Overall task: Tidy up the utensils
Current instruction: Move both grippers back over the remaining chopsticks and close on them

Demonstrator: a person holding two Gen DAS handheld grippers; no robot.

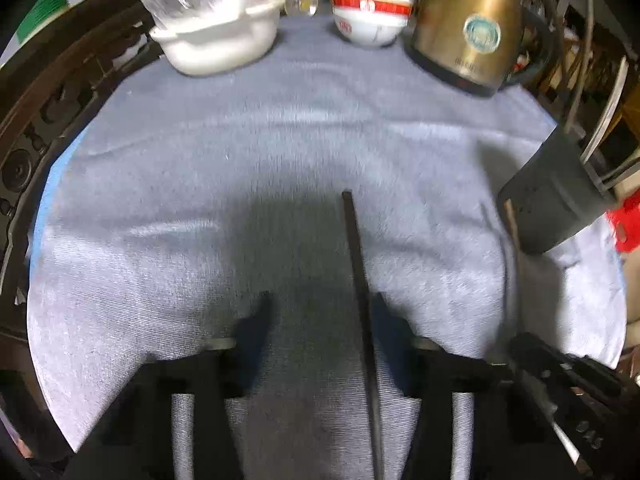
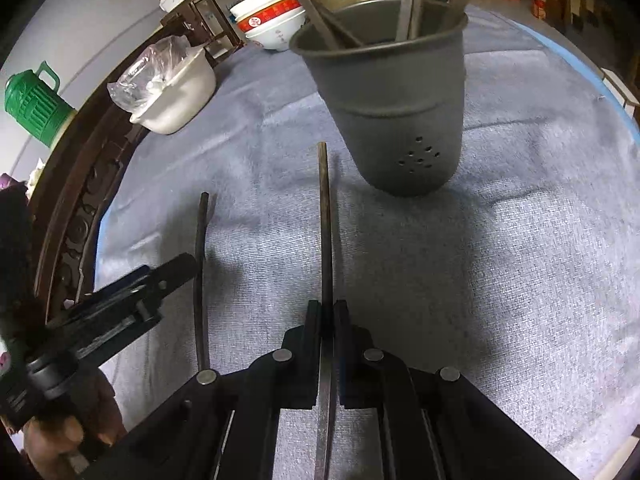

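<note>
Clamped between the closed jaws of the right hand-held gripper (image 2: pixel 328 316) is one thin dark chopstick (image 2: pixel 325 224), pointing forward toward the dark grey perforated plastic utensil cup (image 2: pixel 394 120), which stands on the grey-blue towel covering the worktop (image 2: pixel 520 240) and holds several utensils. Left hand-held gripper (image 1: pixel 320 312): jaws apart, a second dark chopstick (image 1: pixel 358 264) lying between them beside the right finger; contact cannot be determined. At the far edge: white lidded pot (image 1: pixel 218 46), stacked red-banded white bowls (image 1: pixel 370 12), brass-coloured kettle (image 1: pixel 470 28)
</note>
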